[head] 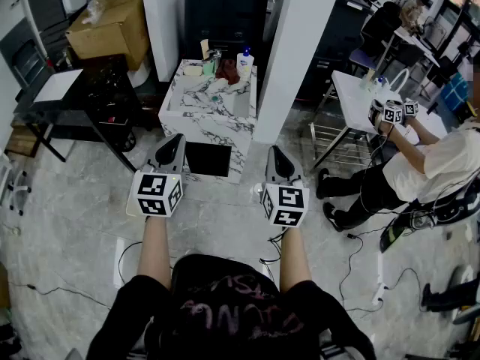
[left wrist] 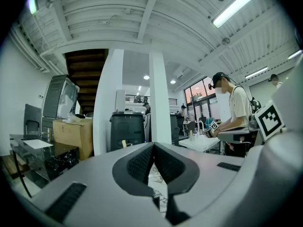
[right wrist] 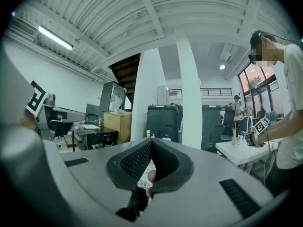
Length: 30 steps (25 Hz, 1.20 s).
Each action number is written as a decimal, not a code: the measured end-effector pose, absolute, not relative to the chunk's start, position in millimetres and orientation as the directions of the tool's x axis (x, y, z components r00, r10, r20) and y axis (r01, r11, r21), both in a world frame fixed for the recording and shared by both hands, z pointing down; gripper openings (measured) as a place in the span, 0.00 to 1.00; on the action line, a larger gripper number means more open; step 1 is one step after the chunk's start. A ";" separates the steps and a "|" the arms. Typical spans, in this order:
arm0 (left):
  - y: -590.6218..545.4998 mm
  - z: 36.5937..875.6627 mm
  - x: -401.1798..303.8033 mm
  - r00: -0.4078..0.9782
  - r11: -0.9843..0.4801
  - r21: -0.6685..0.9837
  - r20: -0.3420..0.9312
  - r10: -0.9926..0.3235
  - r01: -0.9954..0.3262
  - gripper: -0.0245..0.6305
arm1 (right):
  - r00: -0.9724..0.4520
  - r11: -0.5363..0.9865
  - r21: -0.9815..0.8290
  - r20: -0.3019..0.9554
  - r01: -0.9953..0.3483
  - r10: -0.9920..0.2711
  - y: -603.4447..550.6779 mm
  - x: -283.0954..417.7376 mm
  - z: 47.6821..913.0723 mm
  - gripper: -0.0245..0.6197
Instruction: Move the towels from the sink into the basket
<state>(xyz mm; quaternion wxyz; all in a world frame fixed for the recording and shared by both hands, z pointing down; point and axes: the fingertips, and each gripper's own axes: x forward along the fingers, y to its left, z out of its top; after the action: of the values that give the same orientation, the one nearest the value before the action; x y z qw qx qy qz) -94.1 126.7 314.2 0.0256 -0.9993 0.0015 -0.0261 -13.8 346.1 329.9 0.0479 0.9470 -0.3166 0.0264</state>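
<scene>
My left gripper and right gripper both have their jaws together, with nothing in them. What look like towels lie on the sink at twelve o'clock, well apart from me. I should step close and part one gripper before reaching.

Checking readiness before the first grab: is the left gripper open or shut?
Shut. In its own view the left gripper shows both jaw tips touching, nothing clamped between them.

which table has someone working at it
The white table on the right, where a person reaches over it; the black table on the left has nobody at it.
</scene>
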 end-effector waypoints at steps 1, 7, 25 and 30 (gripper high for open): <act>126.5 313.7 -96.6 0.999 -0.999 -0.052 0.053 -0.003 -0.001 0.06 | 0.796 -0.793 0.074 0.078 -0.604 -0.600 345.0 -16.7 328.9 0.06; 128.8 313.8 -100.0 0.998 -0.999 -0.049 0.060 0.004 0.007 0.06 | 0.790 -0.788 0.059 0.071 -0.612 -0.608 343.9 -21.5 327.0 0.06; 146.6 312.2 -98.7 0.995 -0.998 -0.061 0.094 0.012 0.018 0.06 | 0.797 -0.798 0.004 0.047 -0.603 -0.602 363.6 -20.7 333.5 0.06; 142.3 313.6 -92.4 0.996 -0.998 -0.053 0.090 0.013 0.018 0.06 | 0.800 -0.801 -0.007 0.042 -0.599 -0.599 359.6 -12.4 337.2 0.06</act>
<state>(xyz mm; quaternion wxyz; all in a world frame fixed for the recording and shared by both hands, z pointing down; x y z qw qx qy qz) -92.4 142.3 313.6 0.0268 -0.9986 -0.0078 -0.0449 -12.4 359.6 337.2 0.0034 0.9486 -0.3156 0.0210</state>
